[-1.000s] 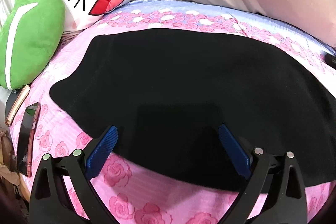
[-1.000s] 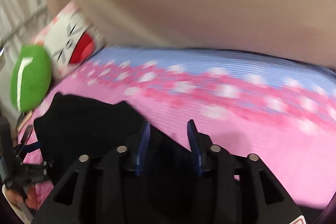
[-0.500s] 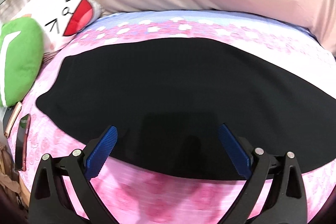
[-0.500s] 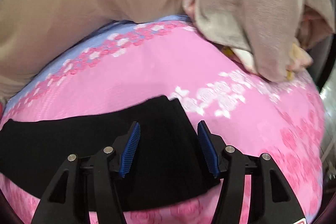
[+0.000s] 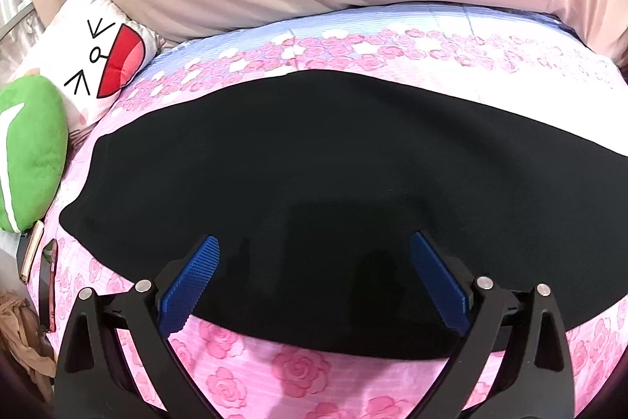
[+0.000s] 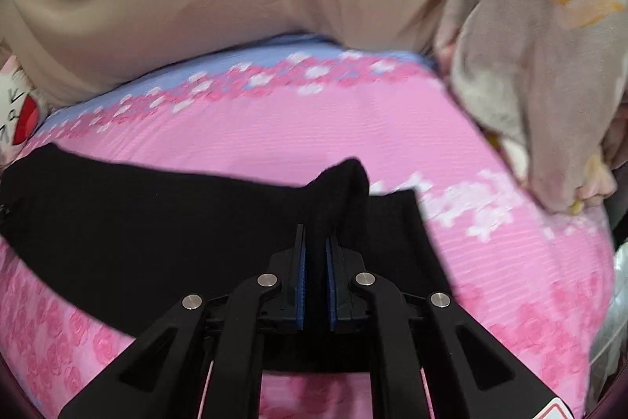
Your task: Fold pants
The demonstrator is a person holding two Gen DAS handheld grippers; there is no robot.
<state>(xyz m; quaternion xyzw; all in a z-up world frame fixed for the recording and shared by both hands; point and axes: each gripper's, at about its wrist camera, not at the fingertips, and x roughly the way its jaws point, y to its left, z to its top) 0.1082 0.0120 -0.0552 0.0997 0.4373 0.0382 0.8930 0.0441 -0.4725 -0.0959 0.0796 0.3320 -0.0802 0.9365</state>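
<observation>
Black pants (image 5: 314, 175) flat along the bed (image 5: 274, 364) near edge. Right gripper (image 6: 315, 254) jaws closing, pinching a raised fold at the pants' end. Left gripper (image 5: 314, 262) jaws spread wide above the fabric, empty.

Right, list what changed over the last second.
The right hand-held gripper swung to the pants' end and its jaws are closing, pinching a raised fold of cloth. The left hand-held gripper slid along the near edge. Its jaws stayed wide open; the pants stayed flat.

pants (image 5: 333, 183): matt black cloth | your bed sheet (image 5: 298, 372): ribbed pink floral cloth | tool pads (image 5: 188, 285): ridged blue rubber
</observation>
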